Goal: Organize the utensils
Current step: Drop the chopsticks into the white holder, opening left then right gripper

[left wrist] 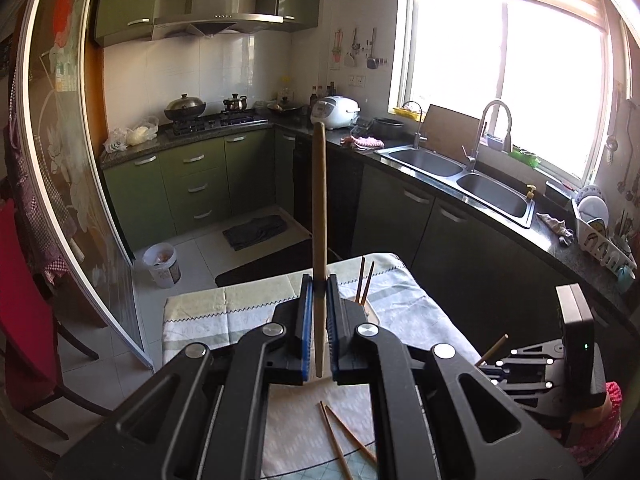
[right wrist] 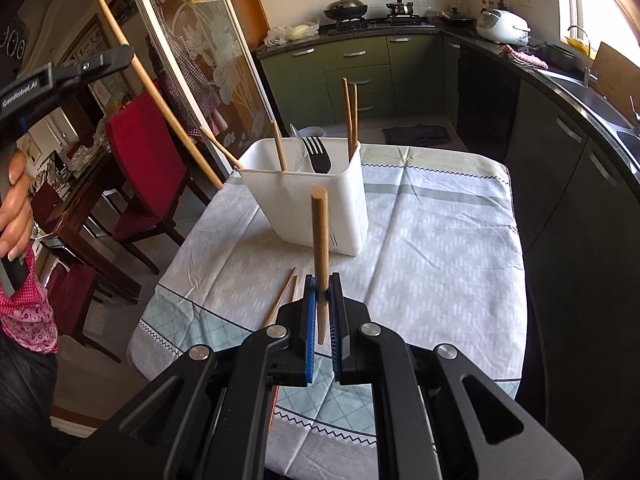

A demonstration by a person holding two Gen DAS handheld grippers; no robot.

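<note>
My left gripper (left wrist: 319,280) is shut on a wooden chopstick (left wrist: 319,208) that stands upright above the table. It also shows in the right wrist view (right wrist: 116,58), high at the left, with its chopstick (right wrist: 160,92) slanting down. My right gripper (right wrist: 322,280) is shut on another wooden chopstick (right wrist: 320,248), held upright in front of the white utensil holder (right wrist: 320,208). The holder contains several chopsticks (right wrist: 351,116), a black fork (right wrist: 317,154) and a clear spoon. Two loose chopsticks (right wrist: 282,296) lie on the tablecloth near my right gripper, and show in the left wrist view (left wrist: 344,436).
The table has a pale patterned cloth (right wrist: 440,240). Red chairs (right wrist: 140,168) stand at its left. Green kitchen cabinets (left wrist: 192,184), a stove, a double sink (left wrist: 460,176) and a dark counter lie beyond. A white bin (left wrist: 162,264) stands on the floor.
</note>
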